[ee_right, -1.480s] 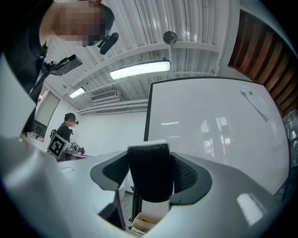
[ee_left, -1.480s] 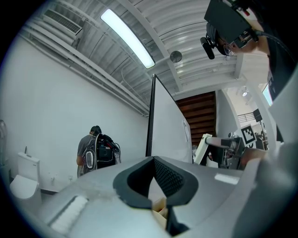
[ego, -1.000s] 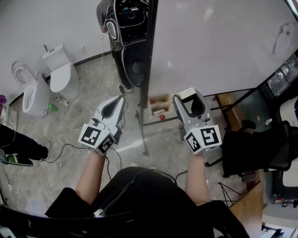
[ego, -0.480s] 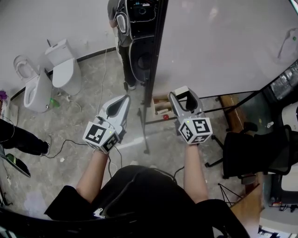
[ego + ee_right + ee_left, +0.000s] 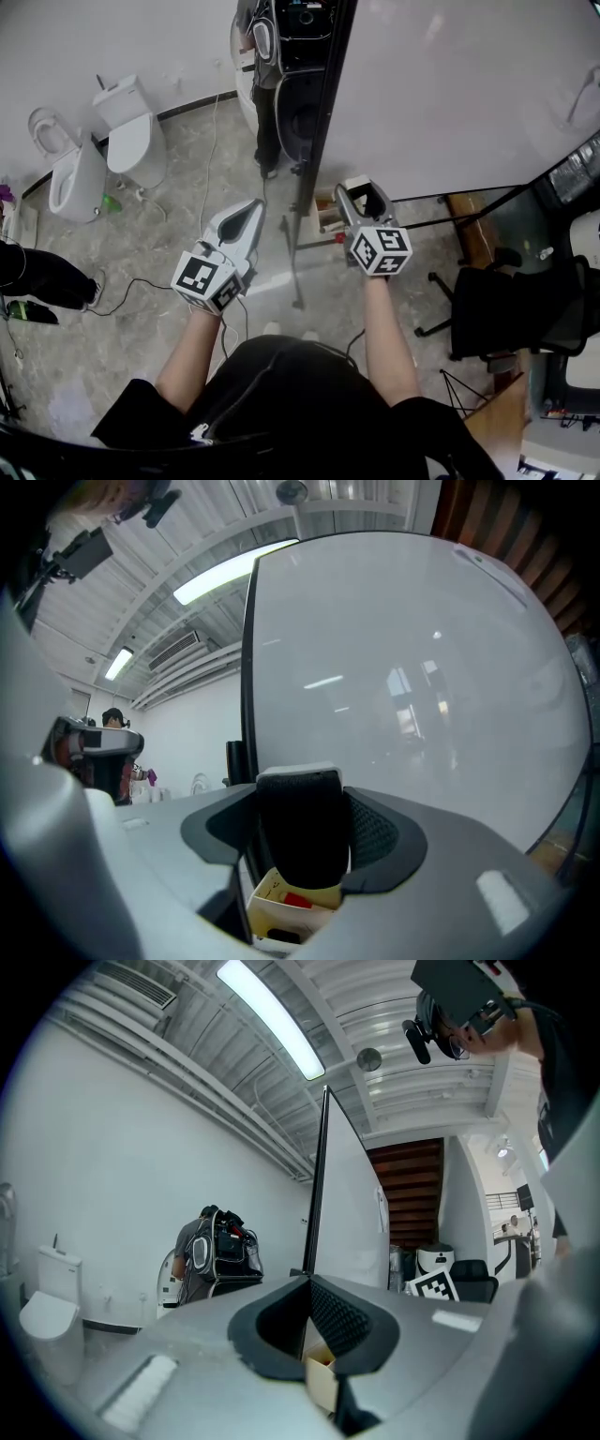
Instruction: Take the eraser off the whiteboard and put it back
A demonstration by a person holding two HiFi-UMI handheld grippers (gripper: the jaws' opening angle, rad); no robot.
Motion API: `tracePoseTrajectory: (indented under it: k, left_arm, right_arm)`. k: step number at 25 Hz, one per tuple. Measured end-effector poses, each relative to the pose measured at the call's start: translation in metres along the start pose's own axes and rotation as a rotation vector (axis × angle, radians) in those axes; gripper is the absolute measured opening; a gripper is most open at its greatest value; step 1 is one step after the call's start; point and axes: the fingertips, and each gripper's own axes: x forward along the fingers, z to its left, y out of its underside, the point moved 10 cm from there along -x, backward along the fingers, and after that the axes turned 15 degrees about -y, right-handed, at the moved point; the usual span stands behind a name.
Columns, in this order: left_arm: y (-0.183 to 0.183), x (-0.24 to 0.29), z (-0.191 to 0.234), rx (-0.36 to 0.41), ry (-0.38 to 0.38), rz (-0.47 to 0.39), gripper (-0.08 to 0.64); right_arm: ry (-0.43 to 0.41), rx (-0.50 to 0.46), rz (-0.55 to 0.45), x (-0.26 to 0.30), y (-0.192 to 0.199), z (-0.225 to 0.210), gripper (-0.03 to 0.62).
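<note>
Your right gripper (image 5: 367, 194) is pinching the eraser (image 5: 300, 841). Its jaws stand wide, one pad against each side of the black block, and the block's white back shows along the top edge in the right gripper view. The eraser is off the whiteboard (image 5: 450, 94) and held out in front of it. The white surface fills most of what that gripper looks at, with the board's black side frame (image 5: 325, 122) running up on the left. Your right forearm (image 5: 384, 328) reaches straight forward from your body with the wrist in line and the marker cube (image 5: 378, 250) turned up toward your head. The gripper points roughly level, and in the head view its tip shows just under the board's bottom edge. Below the eraser, at the foot of the board, sits a small cream box (image 5: 281, 907) with something red inside. Your left gripper (image 5: 255, 208) has its jaws pressed together at the tips with nothing between them. It points forward as well, and through its own view you look along the side frame edge-on. Your left forearm (image 5: 187, 352) slants a little inward, so that gripper aims toward the frame's base while staying apart from the right one. Off to your left stand two white toilets (image 5: 127, 131), and beyond the frame a person (image 5: 272, 56) wearing bulky gear stands by the wall — partly hidden by the board's edge
</note>
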Motion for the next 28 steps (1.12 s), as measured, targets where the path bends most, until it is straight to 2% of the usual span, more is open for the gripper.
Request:
tracePoseTrajectory:
  k: [13,18,28]
  left_arm:
    - [0.009,-0.002,0.021,-0.007,-0.004,0.03,0.005]
    - [0.011,-0.003,0.026,-0.014,-0.003,0.038,0.005]
    - [0.012,-0.001,0.028,0.01,0.012,0.038,0.005]
  right_arm:
    - [0.08,-0.017,0.164,0.033,0.041,0.007,0.282]
    - [0.087,-0.034,0.254,0.04,0.052,0.007,0.284]
    - [0.111,-0.068,0.363,0.049,0.063,0.01,0.285]
